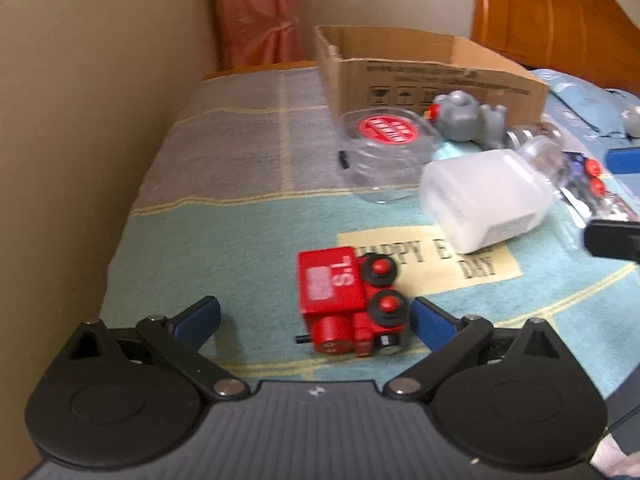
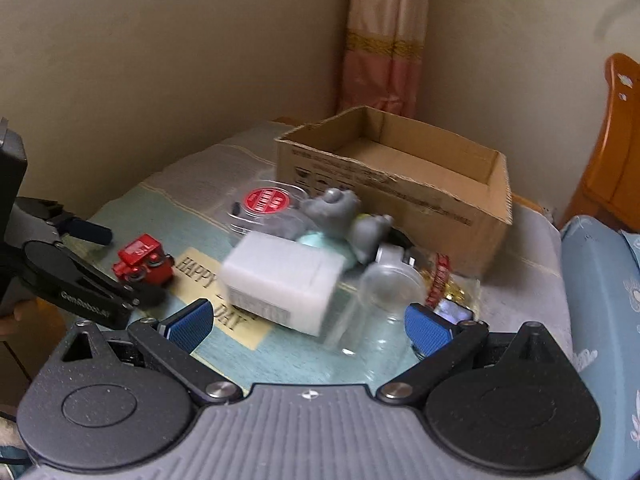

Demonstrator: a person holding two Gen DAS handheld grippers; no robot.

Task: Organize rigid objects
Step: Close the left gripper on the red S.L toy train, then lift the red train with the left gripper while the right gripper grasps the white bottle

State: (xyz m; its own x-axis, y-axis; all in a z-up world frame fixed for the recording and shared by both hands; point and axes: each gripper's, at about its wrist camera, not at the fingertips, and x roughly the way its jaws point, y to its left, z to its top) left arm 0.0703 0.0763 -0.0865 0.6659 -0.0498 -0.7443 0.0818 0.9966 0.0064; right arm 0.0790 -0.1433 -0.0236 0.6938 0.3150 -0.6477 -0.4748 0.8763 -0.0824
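Left gripper [image 1: 316, 314] jaws apart, straddling red toy train [image 1: 348, 304]; right gripper [image 2: 306, 322] apart, empty. Centre train before clamping, then carry to cardboard box [image 2: 400, 176].

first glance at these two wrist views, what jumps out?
The red toy train lying on its side on the teal cloth, right between the open left claw tips. Behind it sits a blurred jumble: a white plastic container, a clear tub with a red label and a grey figurine. Past that, the open cardboard box in the corner, nothing visible inside it.
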